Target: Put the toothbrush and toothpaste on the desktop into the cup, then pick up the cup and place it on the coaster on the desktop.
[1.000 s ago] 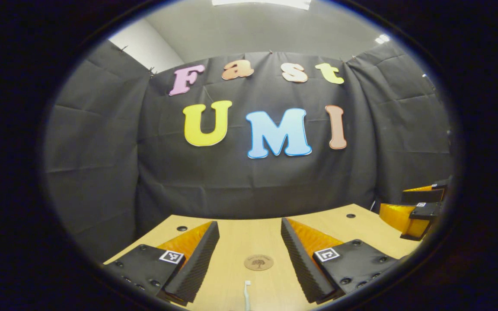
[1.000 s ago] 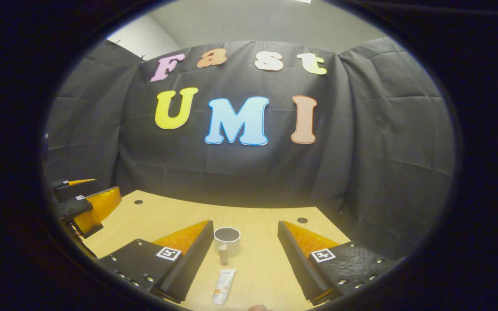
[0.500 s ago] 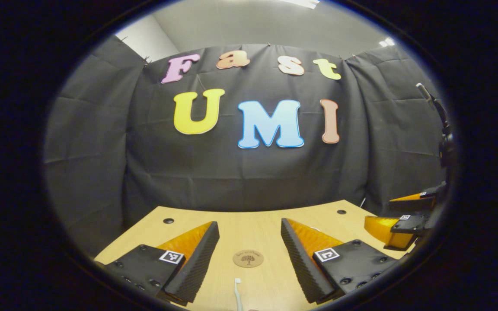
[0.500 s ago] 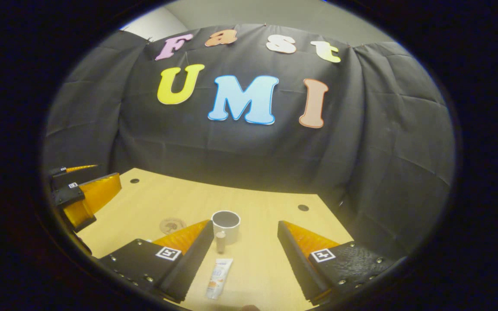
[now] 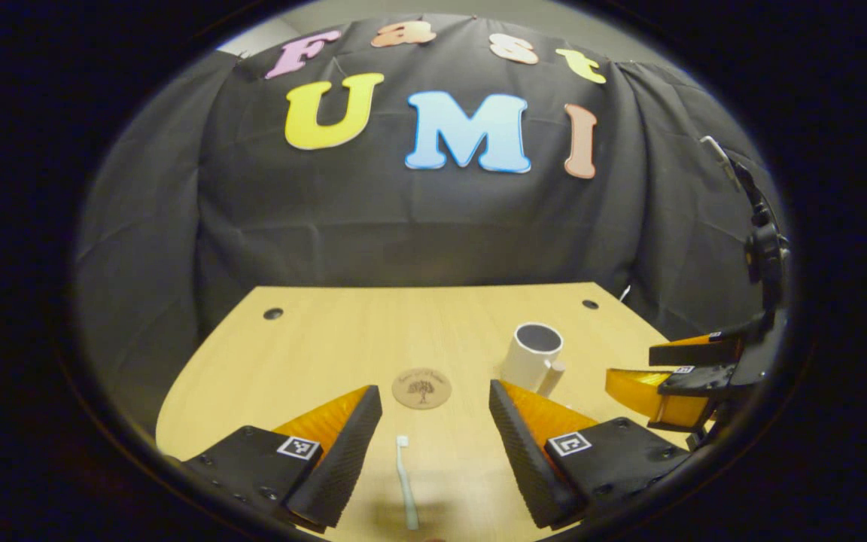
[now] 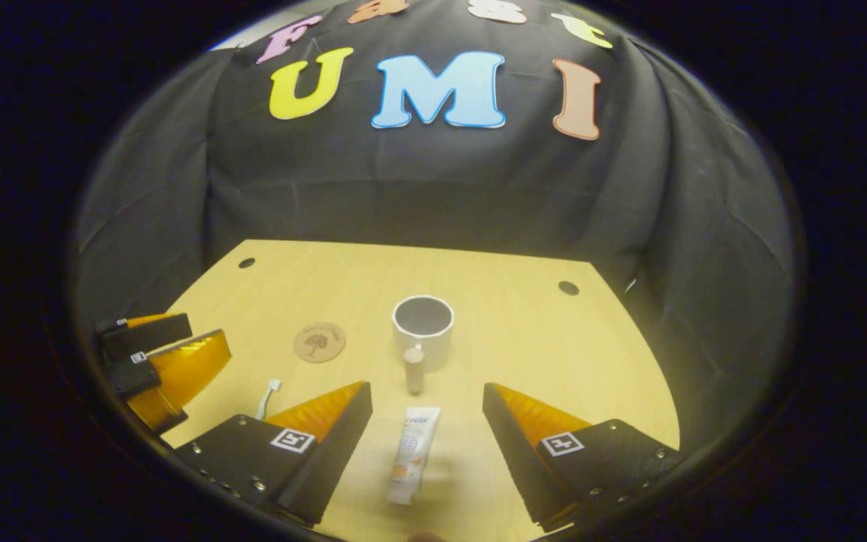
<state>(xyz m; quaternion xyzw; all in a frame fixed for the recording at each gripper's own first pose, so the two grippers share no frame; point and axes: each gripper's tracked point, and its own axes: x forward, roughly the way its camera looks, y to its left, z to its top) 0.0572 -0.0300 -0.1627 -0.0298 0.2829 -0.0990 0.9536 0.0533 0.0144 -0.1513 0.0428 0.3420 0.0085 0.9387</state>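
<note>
While the toothbrush (image 5: 406,485) lay flat on the desktop (image 5: 313,346), the left gripper (image 5: 433,421) was held wide open above it with nothing between its fingers, the handle lined up along the gap, presumably so that a straight descent would bracket it. Over by the cup (image 6: 424,331), the right gripper (image 6: 422,418) was likewise seen spread wide and empty, the toothpaste (image 6: 411,455) lying lengthwise between its fingers just short of the cup, cap end towards the cup's handle. That cup was standing upright and empty, mouth open, so both items could be dropped in from above. The coaster (image 6: 320,342) was found just to the cup's left, bare, with clear wood between them for a short carry. Beyond the cup, open desktop ran to the far edge and the black cloth (image 6: 433,188); nothing was judged to crowd either approach, though the toothpaste cap sat close to the handle.
</note>
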